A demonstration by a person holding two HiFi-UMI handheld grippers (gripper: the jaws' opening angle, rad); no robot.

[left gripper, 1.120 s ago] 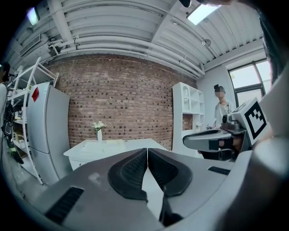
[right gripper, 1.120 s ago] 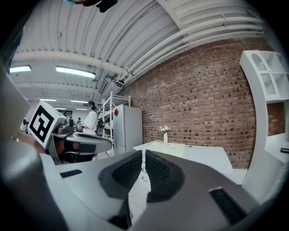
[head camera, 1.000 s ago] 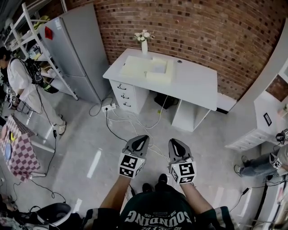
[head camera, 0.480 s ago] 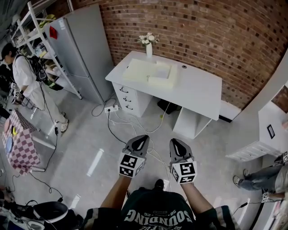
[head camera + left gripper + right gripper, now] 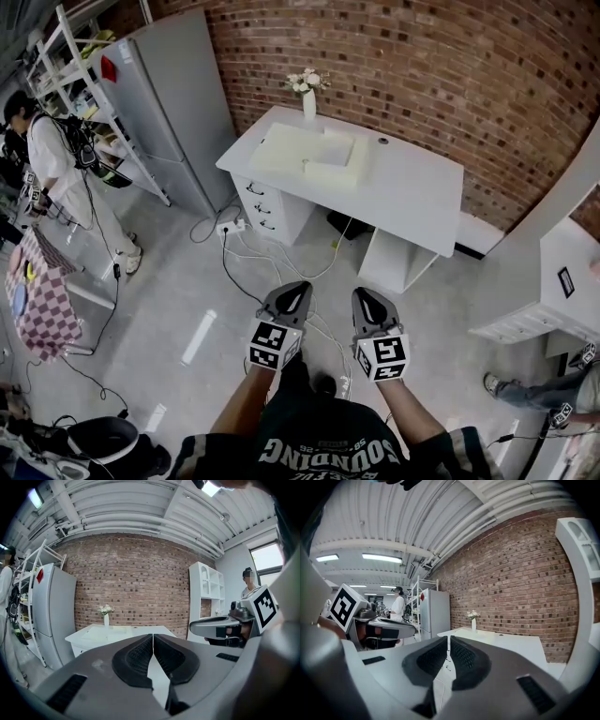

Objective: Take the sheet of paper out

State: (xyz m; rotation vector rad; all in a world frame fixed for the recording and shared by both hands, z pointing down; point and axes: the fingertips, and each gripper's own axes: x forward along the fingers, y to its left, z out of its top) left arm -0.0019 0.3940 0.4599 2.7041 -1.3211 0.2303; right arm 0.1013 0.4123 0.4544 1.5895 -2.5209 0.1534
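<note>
Desk (image 5: 412,192) with the pale stack (image 5: 309,150) stands well ahead; left gripper (image 5: 298,287), closed and empty like right gripper (image 5: 362,293), seems nearer it.

Desk (image 5: 412,187): white, rectangular top, set against the brick wall; drawer unit under its left end, open bay under the middle.
On the desk: white vase (image 5: 308,103) with pale flowers, upright at the back left corner; pale cream flat slab (image 5: 286,148) on the left half; a thicker cream block (image 5: 335,171) just beside it, near the front edge; small dark round object (image 5: 382,141) near the back edge, apart from the rest.
Floor (image 5: 159,309): grey, glossy; white power strip (image 5: 229,225) by the drawer unit; loose cables (image 5: 246,262) trailing from it across the floor; dark object (image 5: 341,223) under the desk, not identifiable.
</note>
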